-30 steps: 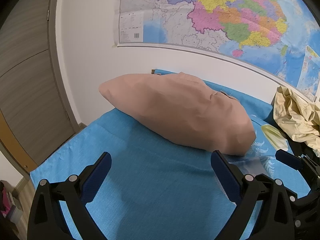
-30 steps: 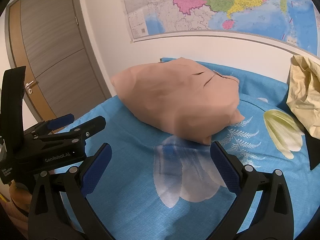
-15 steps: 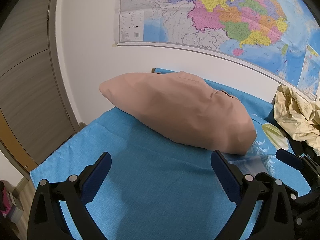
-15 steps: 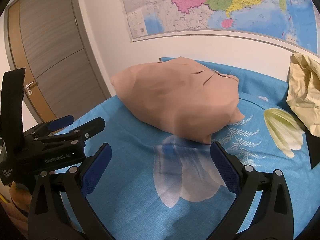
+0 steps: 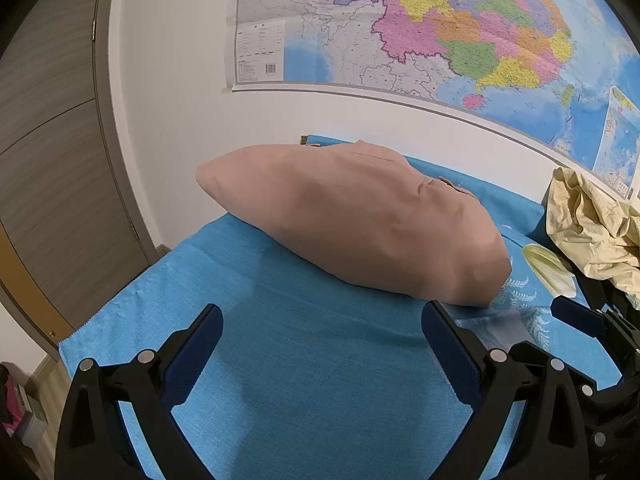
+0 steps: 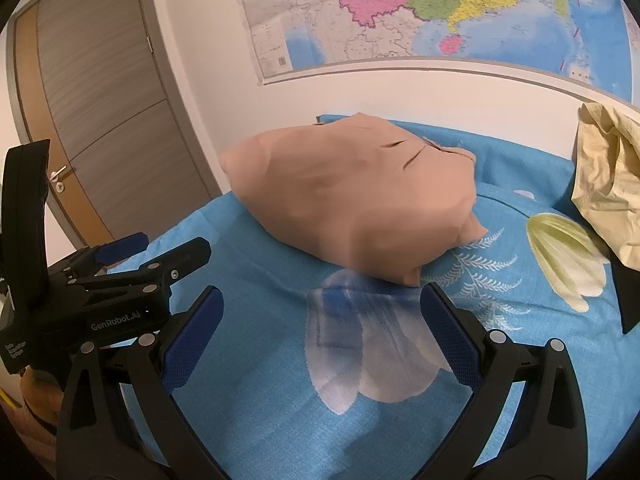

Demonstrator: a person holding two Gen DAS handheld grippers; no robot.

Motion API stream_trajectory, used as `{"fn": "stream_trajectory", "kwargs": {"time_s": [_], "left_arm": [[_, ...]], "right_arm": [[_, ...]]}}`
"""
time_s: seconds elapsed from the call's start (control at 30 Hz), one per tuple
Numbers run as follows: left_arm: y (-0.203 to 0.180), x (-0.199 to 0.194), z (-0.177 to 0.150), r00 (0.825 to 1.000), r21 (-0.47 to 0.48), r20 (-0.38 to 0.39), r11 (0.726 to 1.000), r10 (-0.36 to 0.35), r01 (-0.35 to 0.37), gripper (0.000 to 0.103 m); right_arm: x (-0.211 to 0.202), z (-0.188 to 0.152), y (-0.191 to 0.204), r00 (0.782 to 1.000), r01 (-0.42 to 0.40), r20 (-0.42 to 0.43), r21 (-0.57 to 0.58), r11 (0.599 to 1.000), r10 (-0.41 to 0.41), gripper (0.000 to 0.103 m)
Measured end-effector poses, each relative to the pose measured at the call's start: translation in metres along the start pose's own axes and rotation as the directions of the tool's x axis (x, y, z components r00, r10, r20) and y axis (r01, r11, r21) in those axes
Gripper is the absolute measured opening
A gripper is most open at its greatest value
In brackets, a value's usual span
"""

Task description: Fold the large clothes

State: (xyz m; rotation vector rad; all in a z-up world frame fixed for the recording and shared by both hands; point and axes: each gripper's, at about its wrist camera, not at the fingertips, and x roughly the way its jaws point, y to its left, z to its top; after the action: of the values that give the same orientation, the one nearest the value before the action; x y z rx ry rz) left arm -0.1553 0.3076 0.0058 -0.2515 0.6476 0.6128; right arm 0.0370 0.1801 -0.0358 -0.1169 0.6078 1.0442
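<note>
On blue sheet (image 5: pixel 304 360): tan folded garment (image 5: pixel 360 224) at far end near wall, below map (image 5: pixel 440 32). Left gripper (image 5: pixel 322 344) jaws wide apart, holding nothing, short of garment. Right gripper (image 6: pixel 320 326) likewise spread, empty. Right view only: door handle (image 6: pixel 58 176), white flower print (image 6: pixel 372 344), left gripper body. Yellow cloth (image 6: pixel 608 188) crumpled at right edge, both views.

White wall (image 5: pixel 180 80), colourful map (image 5: pixel 420 28), grey door (image 6: pixel 100 92), possibly wooden floor (image 5: pixel 48 380).
</note>
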Motion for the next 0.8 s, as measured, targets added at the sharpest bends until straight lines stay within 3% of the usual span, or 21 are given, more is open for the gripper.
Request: {"fn": "stream_trajectory", "kwargs": {"time_s": [0.8], "left_arm": [[-0.0002, 0.0019, 0.0000, 1.000, -0.001, -0.005, 1.000, -0.004, 0.004, 0.096]], "right_arm": [[-0.0004, 0.0002, -0.0001, 1.000, 0.004, -0.001, 0.001, 1.000, -0.004, 0.097]]}}
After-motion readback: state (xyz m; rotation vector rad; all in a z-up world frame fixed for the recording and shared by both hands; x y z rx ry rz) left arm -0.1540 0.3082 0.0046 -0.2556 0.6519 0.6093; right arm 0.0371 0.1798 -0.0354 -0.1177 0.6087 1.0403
